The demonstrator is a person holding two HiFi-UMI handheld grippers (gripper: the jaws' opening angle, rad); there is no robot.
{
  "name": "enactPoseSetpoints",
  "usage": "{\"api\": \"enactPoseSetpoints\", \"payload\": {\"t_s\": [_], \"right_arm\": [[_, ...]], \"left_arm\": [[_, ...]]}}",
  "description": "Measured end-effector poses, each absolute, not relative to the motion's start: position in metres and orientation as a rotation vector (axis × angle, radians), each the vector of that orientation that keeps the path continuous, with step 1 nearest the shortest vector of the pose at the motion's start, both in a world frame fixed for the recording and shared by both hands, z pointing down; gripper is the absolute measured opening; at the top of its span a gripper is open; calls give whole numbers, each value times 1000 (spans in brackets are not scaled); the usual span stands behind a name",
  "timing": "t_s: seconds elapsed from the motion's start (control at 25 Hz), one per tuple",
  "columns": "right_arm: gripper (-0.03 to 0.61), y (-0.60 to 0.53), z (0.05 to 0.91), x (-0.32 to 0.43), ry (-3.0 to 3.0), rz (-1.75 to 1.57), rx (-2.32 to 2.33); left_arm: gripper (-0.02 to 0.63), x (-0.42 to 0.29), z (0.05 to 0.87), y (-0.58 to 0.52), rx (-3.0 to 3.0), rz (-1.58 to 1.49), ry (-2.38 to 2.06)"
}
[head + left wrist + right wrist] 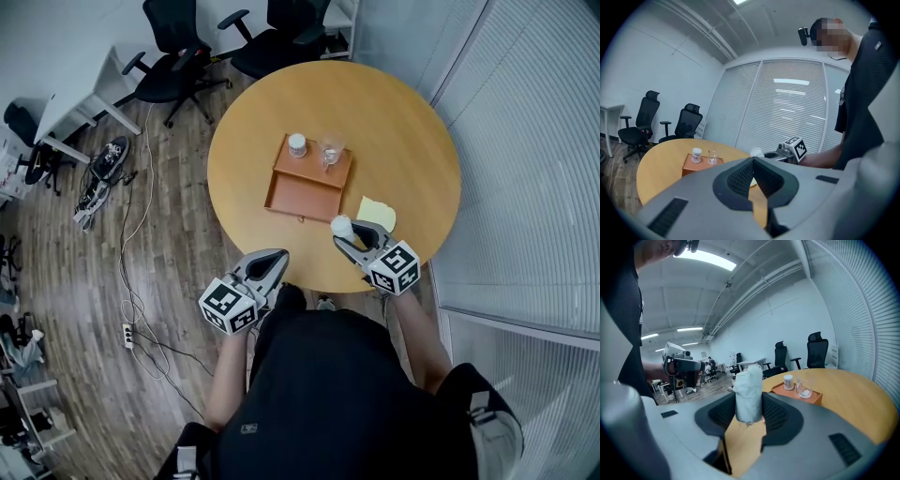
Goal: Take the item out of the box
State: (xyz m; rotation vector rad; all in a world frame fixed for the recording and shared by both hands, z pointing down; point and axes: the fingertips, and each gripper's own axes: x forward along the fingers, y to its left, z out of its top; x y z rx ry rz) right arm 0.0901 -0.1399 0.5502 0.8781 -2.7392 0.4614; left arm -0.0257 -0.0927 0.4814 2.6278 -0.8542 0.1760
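Observation:
A shallow orange-brown box lies on the round wooden table. In its far end stand a white cup and a clear glass. My right gripper is over the table's near edge, right of the box, shut on a white wrapped roll. The right gripper view shows the roll upright between the pads, with the box, the cup and the glass beyond. My left gripper hovers at the table's front edge, shut and empty.
A pale yellow sheet lies on the table just right of the right gripper. Black office chairs stand behind the table. Cables and a power strip trail on the wooden floor at left. Window blinds close the right side.

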Motion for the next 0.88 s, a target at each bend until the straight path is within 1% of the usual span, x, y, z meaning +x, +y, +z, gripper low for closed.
{"api": "enactPoseSetpoints", "payload": {"t_s": [0.88], "right_arm": [[160, -102, 534, 106, -2766, 374, 856]], "left_arm": [[6, -13, 478, -54, 2623, 170, -891]]}}
